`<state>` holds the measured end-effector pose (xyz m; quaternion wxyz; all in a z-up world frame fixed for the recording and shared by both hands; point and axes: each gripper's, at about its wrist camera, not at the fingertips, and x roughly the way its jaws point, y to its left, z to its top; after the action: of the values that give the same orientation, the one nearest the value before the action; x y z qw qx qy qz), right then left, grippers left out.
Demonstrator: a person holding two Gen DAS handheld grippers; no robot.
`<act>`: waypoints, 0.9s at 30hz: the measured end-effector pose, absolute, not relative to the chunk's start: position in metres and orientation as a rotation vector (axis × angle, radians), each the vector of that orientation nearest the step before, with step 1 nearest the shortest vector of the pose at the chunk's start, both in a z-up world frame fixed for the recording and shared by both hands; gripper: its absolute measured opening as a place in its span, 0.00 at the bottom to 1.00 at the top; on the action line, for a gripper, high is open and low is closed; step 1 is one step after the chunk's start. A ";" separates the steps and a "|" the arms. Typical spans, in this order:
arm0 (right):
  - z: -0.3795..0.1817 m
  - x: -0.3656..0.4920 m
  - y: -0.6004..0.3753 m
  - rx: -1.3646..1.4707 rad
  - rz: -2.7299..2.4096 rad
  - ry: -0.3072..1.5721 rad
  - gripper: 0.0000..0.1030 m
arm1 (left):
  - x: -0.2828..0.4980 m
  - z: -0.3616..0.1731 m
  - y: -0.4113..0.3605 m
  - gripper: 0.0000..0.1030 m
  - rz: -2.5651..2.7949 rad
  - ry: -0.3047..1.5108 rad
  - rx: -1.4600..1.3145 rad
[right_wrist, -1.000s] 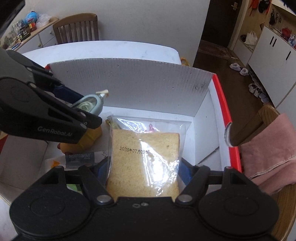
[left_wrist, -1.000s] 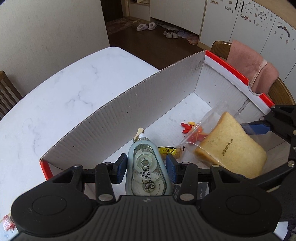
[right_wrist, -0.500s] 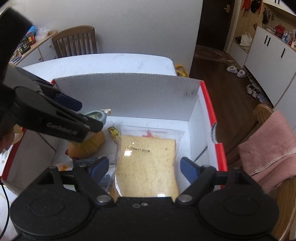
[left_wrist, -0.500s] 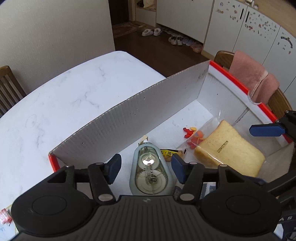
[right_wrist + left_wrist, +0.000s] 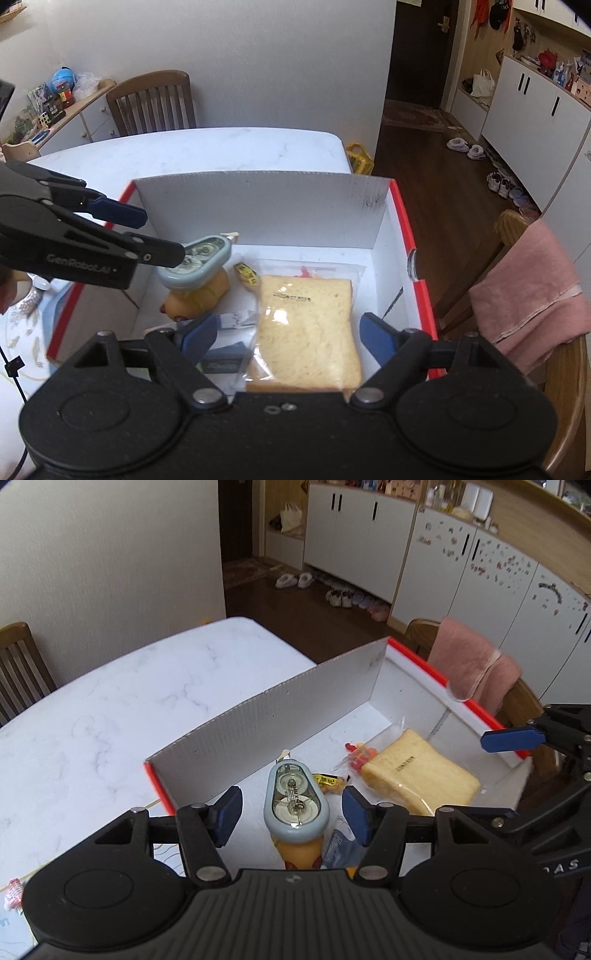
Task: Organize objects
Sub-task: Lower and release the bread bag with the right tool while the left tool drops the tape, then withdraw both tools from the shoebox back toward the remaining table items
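Correction tape lies in the box, resting on an orange toy near the box's left end, close to the tall back wall. My left claw is spread above it, pads clear of both sides, nothing gripped. Bagged bread slice lies flat on the box floor toward the right edge. My right claw is wide apart over it, pads off the bag. A small yellow wrapper sits between tape and bread. Box stands on the white table.
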<state>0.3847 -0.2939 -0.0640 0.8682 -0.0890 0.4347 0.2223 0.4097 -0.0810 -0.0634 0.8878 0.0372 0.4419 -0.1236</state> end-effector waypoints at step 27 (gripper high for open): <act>-0.023 0.300 -0.230 -0.059 0.517 0.866 0.98 | 0.286 -0.019 0.022 0.67 -0.254 0.781 -0.024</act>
<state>0.3005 -0.2300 -0.0235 0.8750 -0.0285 0.4150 0.2476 0.2861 0.0224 -0.0186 0.9168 -0.0116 0.3796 -0.1236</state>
